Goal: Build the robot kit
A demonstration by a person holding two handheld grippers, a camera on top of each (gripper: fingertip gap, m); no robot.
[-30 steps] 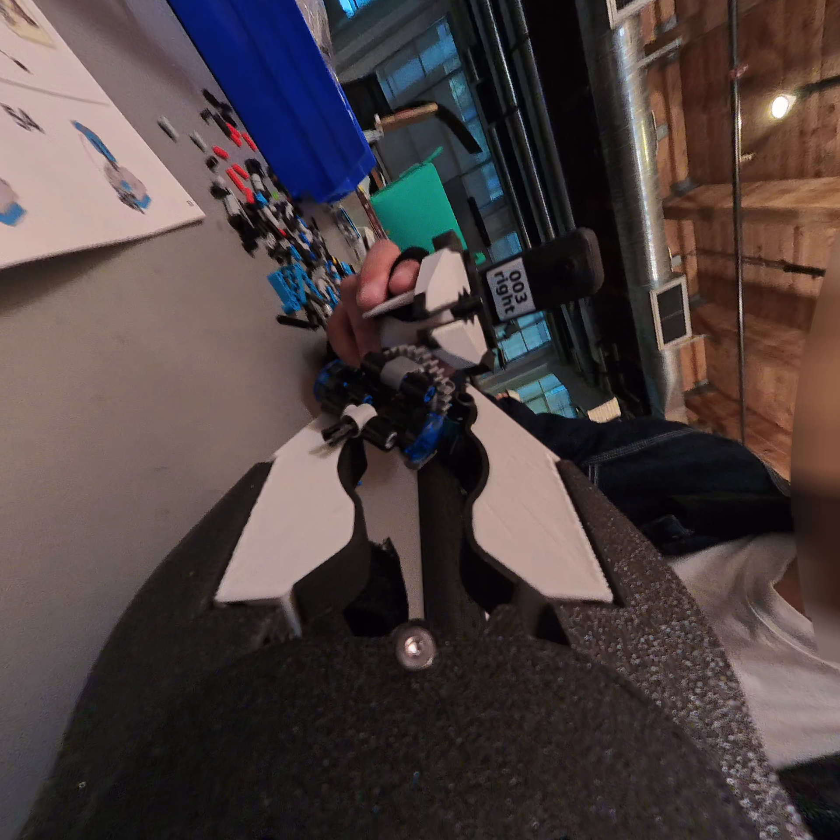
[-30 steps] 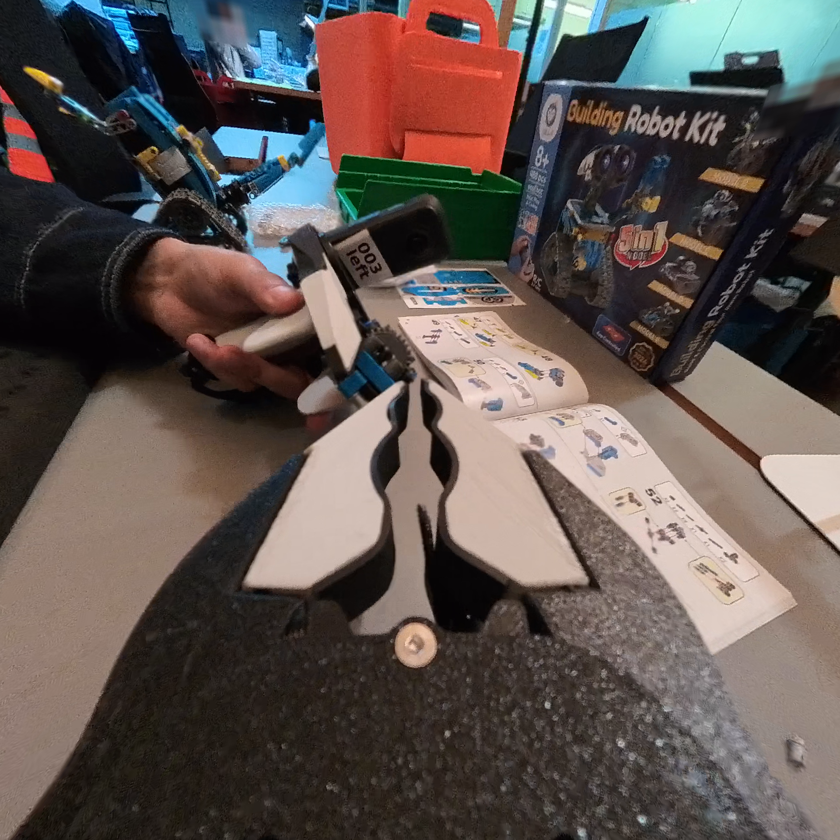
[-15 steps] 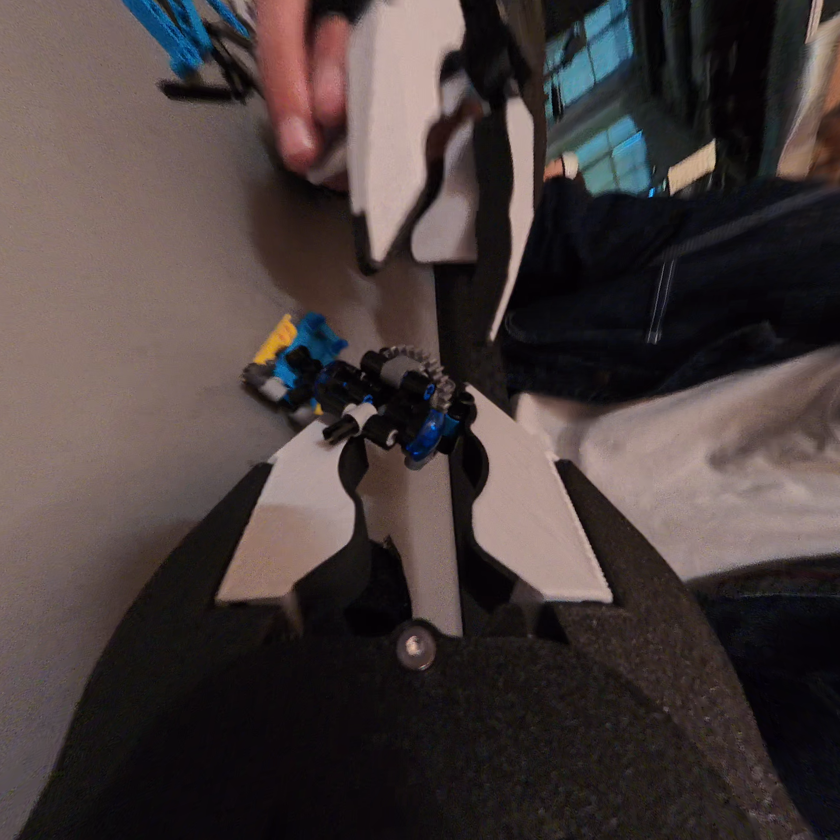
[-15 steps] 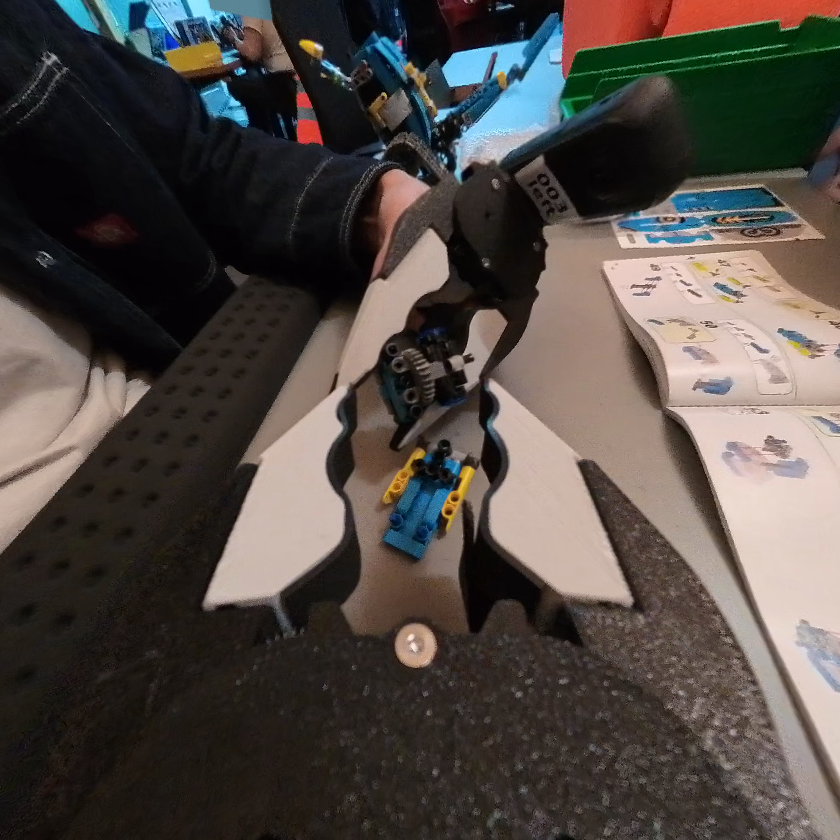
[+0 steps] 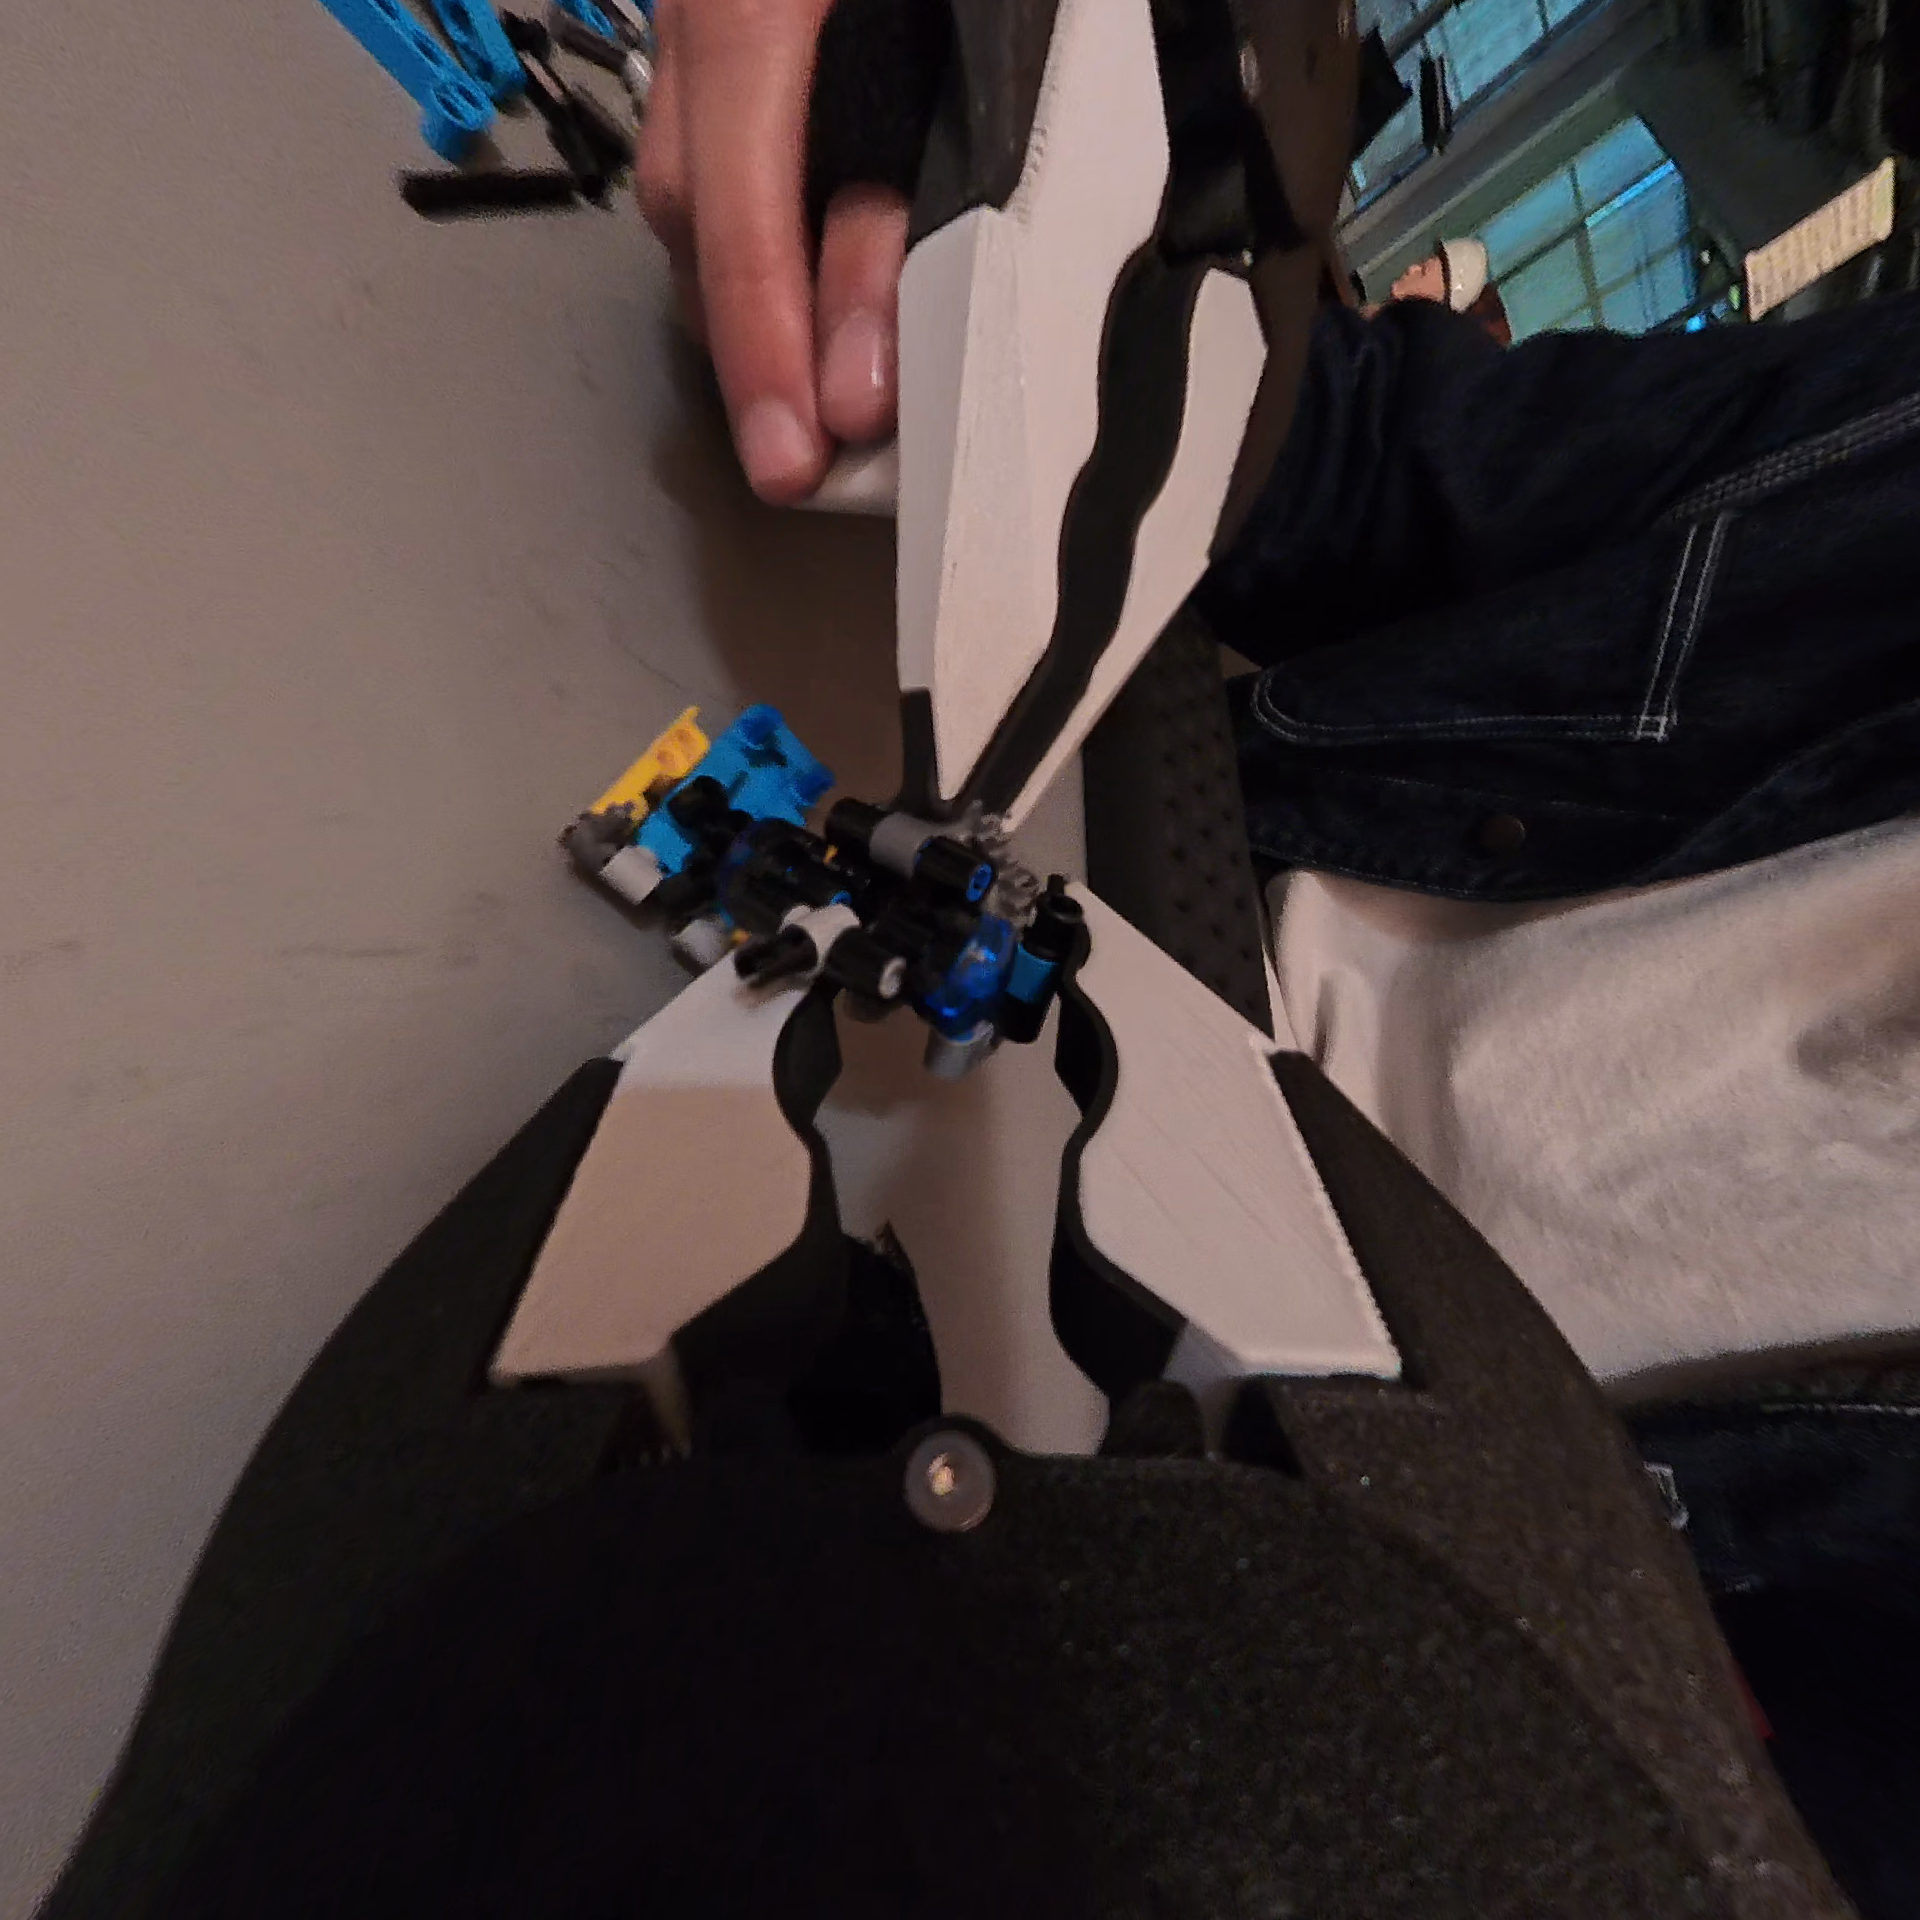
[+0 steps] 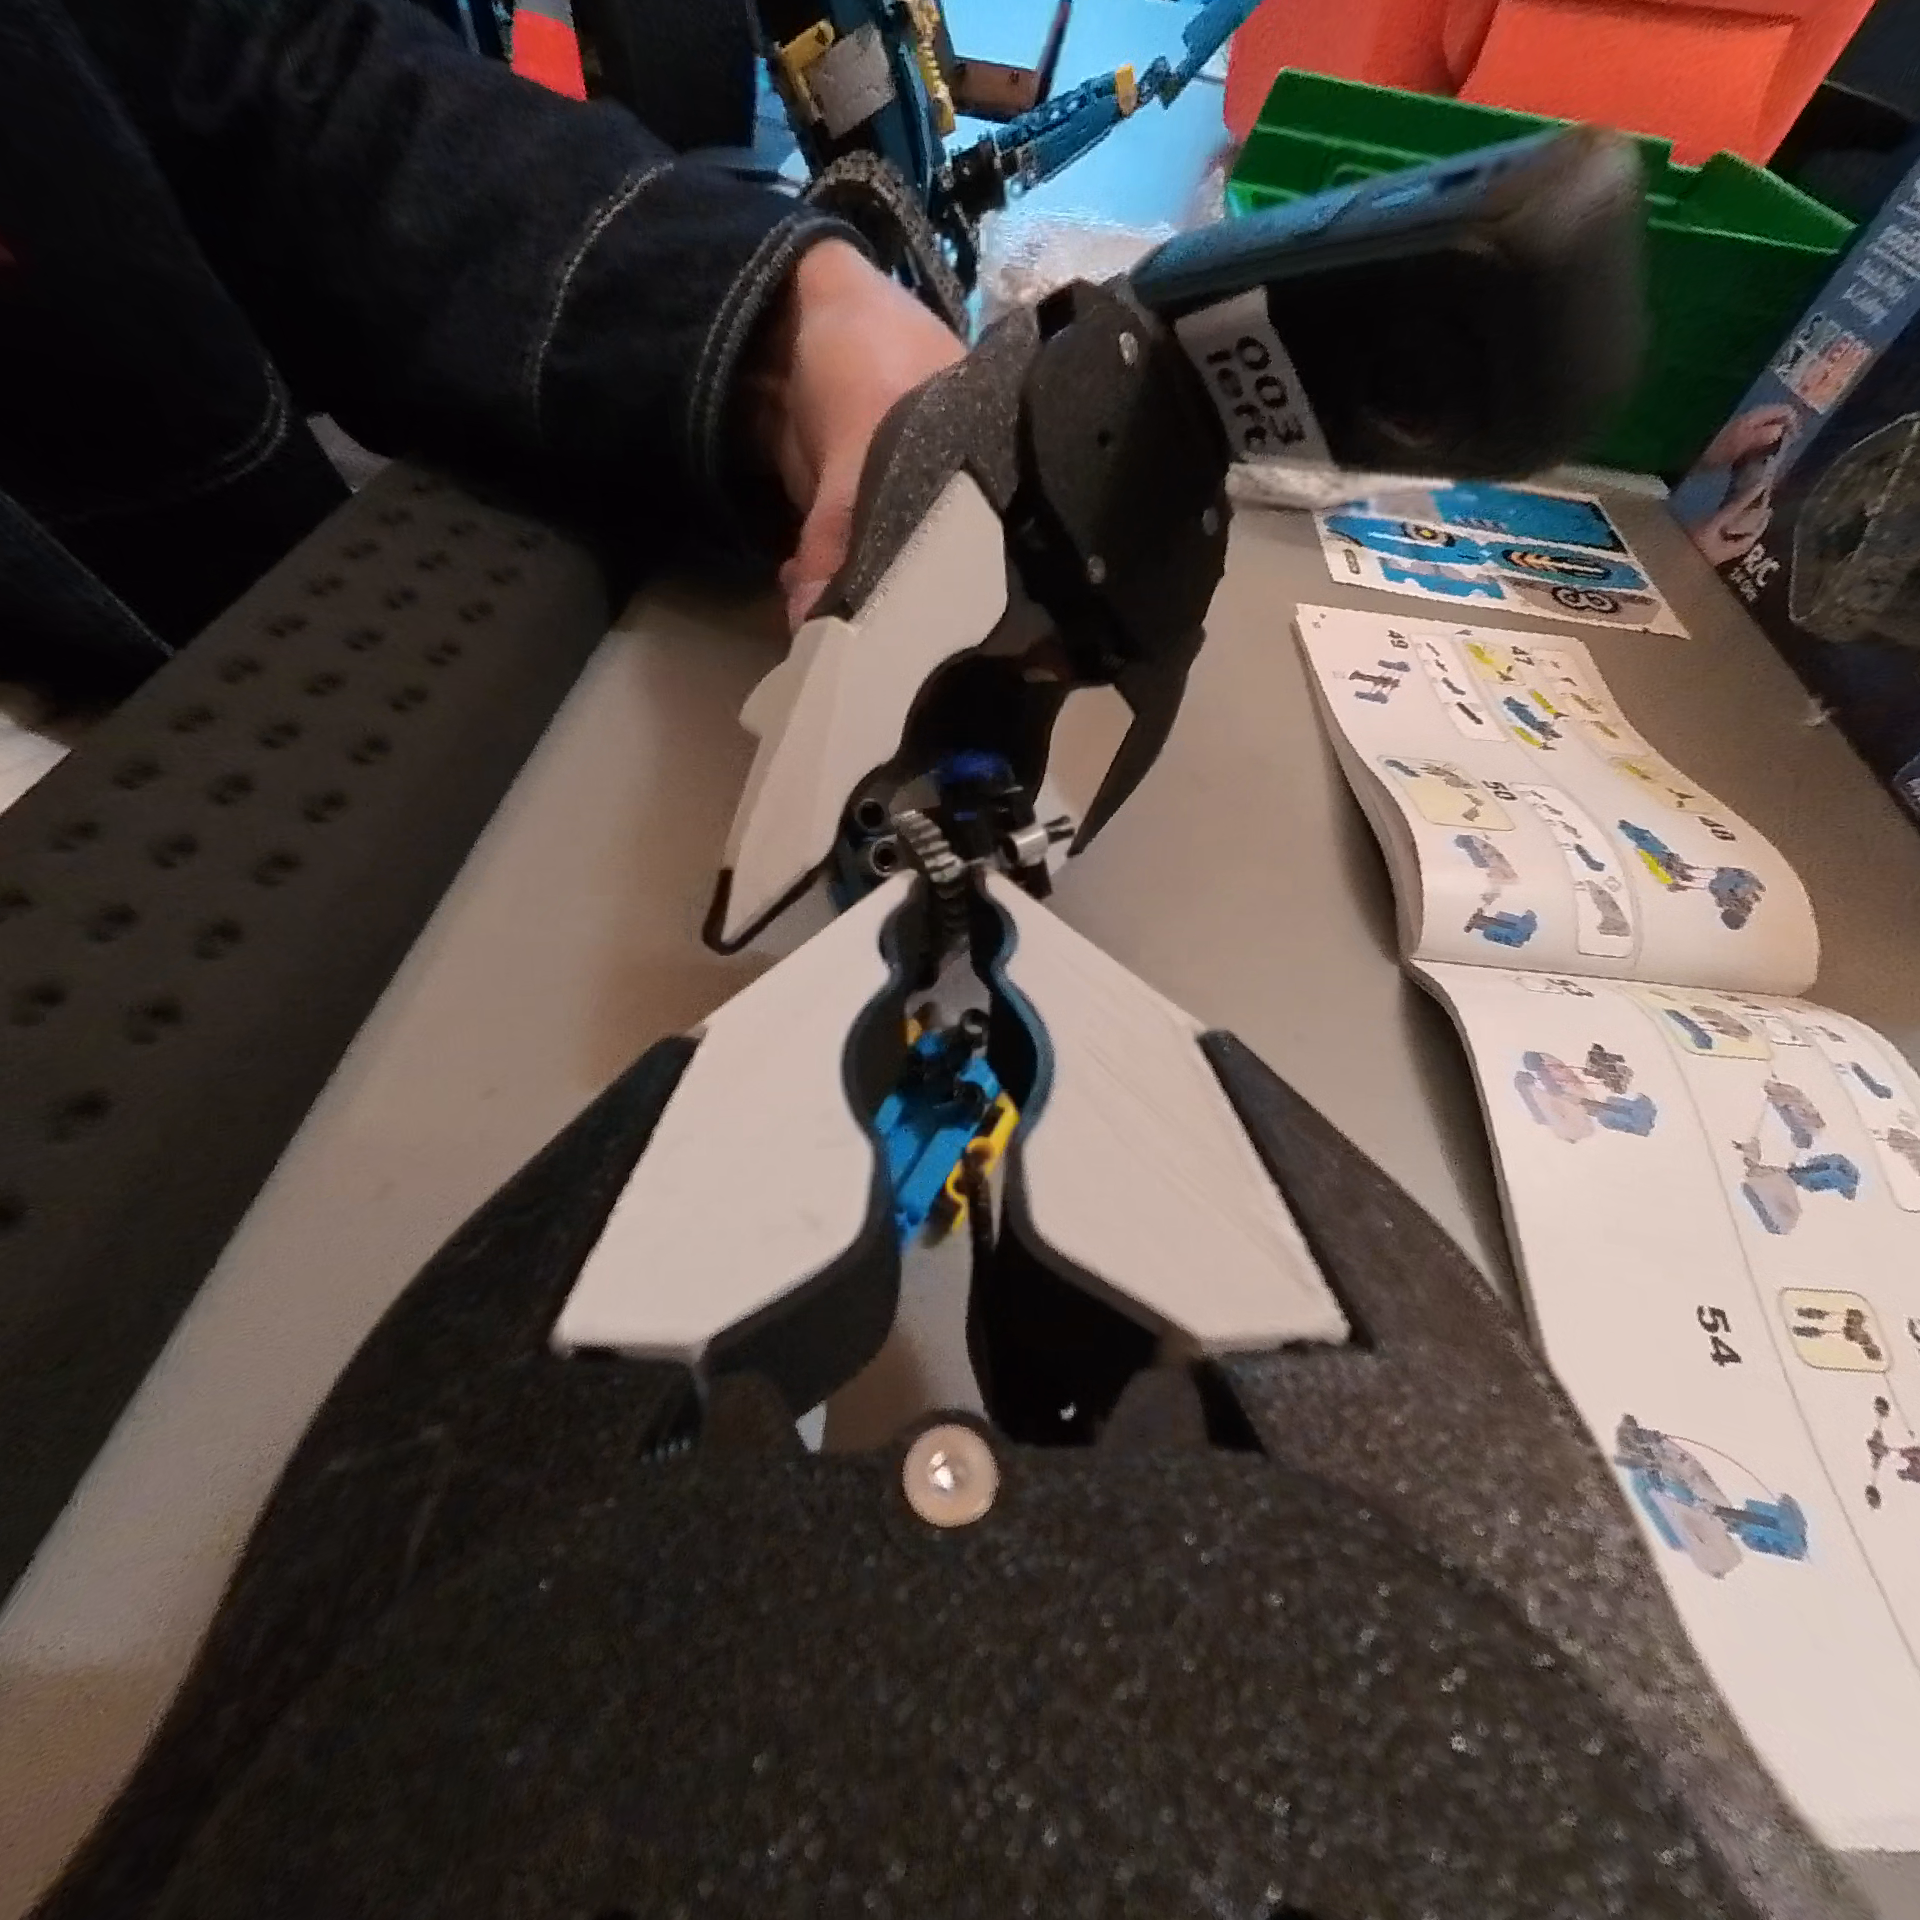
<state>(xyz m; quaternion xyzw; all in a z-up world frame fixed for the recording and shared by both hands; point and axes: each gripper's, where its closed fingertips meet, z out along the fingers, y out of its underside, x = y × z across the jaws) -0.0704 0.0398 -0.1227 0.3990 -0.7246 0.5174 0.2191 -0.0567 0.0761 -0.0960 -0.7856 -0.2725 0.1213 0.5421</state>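
My left gripper is shut on a small black and blue brick assembly with a grey gear, held just above the grey table. My right gripper meets it tip to tip, its fingers nearly closed and pinching the gear; it also shows in the left wrist view, coming from above. A blue and yellow brick piece lies on the table under the two grippers and shows through the gap of my right fingers. A hand holds the right gripper.
An open instruction booklet and a sticker sheet lie to the right. A green bin and a kit box stand behind them. Loose blue and black parts lie farther off. A black perforated surface borders the table.
My right gripper was open over the blue and yellow piece; it has moved forward and closed on the gear. The left gripper keeps its hold on the assembly.
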